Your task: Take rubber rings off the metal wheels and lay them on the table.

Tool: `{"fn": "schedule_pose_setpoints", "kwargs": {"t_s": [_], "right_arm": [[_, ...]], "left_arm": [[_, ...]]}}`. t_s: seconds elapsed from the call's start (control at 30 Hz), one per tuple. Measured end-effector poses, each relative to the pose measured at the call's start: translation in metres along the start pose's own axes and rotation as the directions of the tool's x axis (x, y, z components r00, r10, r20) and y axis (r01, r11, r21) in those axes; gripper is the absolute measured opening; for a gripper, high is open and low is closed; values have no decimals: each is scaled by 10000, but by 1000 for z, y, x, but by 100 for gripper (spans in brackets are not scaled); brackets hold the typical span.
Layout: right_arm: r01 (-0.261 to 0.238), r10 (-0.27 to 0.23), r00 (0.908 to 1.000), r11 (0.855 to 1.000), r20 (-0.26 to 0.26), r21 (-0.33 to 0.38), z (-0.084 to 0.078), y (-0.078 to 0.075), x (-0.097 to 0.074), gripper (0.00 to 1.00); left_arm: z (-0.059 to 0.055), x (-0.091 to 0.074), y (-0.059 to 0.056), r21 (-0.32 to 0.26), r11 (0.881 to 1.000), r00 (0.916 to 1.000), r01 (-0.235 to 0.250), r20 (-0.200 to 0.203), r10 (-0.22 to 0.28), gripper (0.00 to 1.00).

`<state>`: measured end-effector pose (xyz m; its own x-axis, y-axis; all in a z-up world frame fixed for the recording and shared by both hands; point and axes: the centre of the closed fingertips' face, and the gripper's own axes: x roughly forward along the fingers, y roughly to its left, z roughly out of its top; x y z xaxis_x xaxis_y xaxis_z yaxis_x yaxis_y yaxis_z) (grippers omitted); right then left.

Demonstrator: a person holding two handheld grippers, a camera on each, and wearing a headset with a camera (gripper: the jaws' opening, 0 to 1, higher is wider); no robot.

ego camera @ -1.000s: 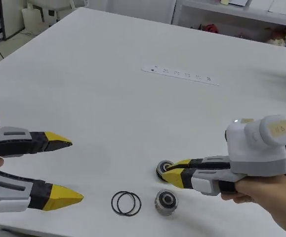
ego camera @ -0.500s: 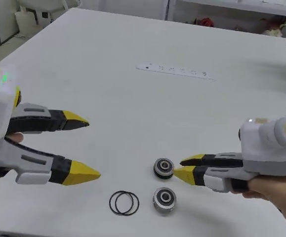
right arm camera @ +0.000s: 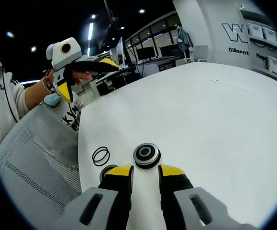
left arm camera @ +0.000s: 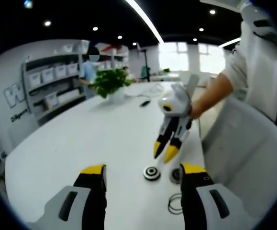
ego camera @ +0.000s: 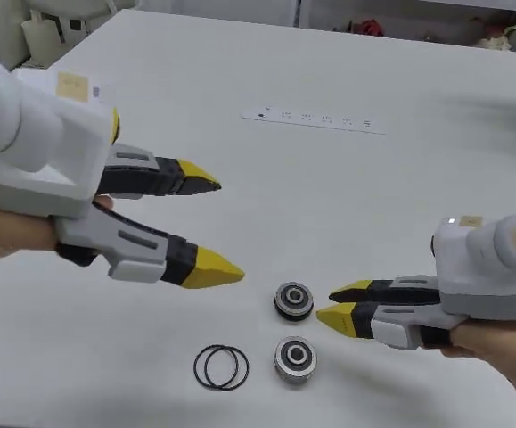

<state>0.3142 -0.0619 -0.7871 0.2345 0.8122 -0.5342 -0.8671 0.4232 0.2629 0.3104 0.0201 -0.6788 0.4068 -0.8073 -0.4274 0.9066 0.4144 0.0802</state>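
Above the broad white bench (ego camera: 240,71), the left gripper (ego camera: 226,227) hovered, its fingers (ego camera: 195,266) spread wide and empty. The right gripper (ego camera: 327,304), its fingers narrowly parted and empty, pointed just beside one round metal wheel (ego camera: 293,300). A second wheel (ego camera: 294,357) stood near two thin black rubber rings (ego camera: 221,366) lying overlapped.

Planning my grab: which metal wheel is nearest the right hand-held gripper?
The far metal wheel, at the right hand-held gripper's tips; the near wheel lies beside the rings.

The white table (ego camera: 347,205) bore a far wheel (ego camera: 293,300), a near wheel (ego camera: 295,357) just beside it, two overlapping rings (ego camera: 221,366) and a strip (ego camera: 313,119).
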Motion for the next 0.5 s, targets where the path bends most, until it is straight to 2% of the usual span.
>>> {"fn": "schedule_pose_setpoints", "kwargs": {"t_s": [0.13,0.27,0.5], "right_arm": [[-53,53,10000,10000,3,29,0,-1,0,18],[-55,56,10000,10000,-24,40,-2,-1,1,18],[-137,137,9999,9999,68,19,-1,1,4,17]], "left_arm": [[7,9,-4,-10,9998,9996,208,178,-207,63],[6,13,-7,20,9994,9993,336,135,-336,62],[8,18,-4,-36,9994,9993,336,164,-335,62]]}}
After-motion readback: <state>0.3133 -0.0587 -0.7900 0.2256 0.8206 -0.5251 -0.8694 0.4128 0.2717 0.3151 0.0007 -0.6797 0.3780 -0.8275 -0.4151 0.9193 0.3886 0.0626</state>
